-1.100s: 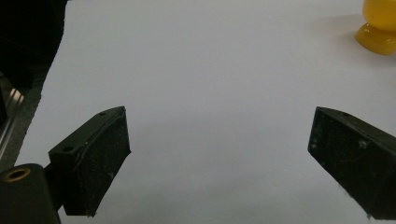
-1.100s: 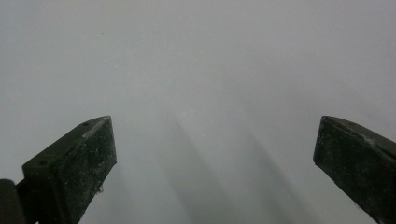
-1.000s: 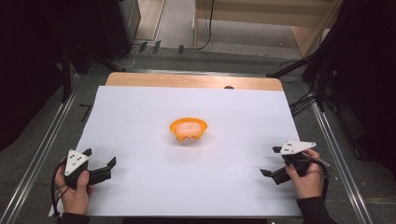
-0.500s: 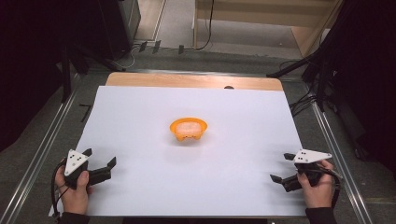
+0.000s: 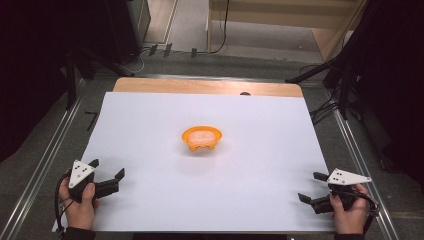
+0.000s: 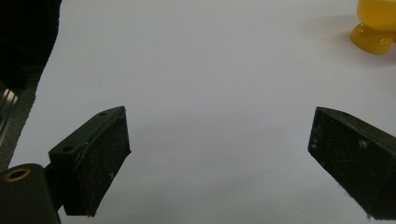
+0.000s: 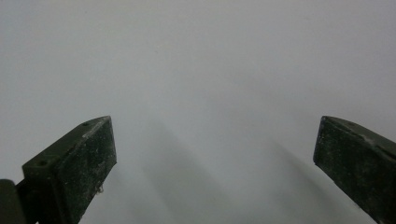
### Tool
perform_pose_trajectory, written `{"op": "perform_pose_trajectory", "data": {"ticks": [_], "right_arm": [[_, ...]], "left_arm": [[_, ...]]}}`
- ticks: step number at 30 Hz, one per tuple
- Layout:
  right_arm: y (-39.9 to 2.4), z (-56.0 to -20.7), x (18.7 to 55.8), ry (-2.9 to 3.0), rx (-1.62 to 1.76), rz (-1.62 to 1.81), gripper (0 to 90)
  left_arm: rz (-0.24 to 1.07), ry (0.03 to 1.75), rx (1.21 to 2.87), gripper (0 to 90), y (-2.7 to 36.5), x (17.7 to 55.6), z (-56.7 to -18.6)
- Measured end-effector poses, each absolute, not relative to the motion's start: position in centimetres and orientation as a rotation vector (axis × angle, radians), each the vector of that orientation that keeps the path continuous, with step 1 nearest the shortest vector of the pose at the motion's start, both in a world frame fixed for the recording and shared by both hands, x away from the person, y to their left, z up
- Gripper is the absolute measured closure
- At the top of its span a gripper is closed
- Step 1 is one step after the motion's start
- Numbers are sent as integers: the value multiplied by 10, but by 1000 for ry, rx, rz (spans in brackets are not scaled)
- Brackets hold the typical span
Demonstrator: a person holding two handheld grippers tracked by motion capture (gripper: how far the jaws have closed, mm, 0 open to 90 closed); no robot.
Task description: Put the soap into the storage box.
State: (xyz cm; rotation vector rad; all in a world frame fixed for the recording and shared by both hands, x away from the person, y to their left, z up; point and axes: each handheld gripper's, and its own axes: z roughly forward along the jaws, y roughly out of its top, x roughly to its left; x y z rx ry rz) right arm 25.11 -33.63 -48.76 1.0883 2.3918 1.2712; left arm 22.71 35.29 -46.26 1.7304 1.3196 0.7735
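An orange bowl [image 5: 201, 138] with something pale pink inside stands at the middle of the white table [image 5: 150, 120]. My left gripper [image 5: 106, 168] rests at the near left corner, open and holding nothing, well short of the bowl. In the left gripper view the jaws stand wide apart [image 6: 219, 140] over bare white surface, with the bowl [image 6: 377, 25] at the top right corner. My right gripper [image 5: 312, 186] sits at the near right corner, open and holding nothing. The right gripper view has its jaws spread wide [image 7: 215, 144] above plain white surface.
A wooden strip [image 5: 207, 87] runs along the table's far edge, with a small dark spot [image 5: 245, 93] on it. Metal rails [image 5: 45, 155] border the table on both sides. Cables and dark stands [image 5: 345, 75] lie on the floor beyond.
My right gripper has drawn back toward the near right corner of the table. The left gripper and the bowl have stayed where they were.
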Motion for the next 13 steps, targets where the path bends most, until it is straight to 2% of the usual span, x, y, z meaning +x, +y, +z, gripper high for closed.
{"op": "perform_pose_trajectory", "data": {"ticks": [13], "right_arm": [[-343, -489, 246, 2356, 1115, 1293, 0]], "left_arm": [[781, 1322, 1740, 58, 352, 228, -463]]}}
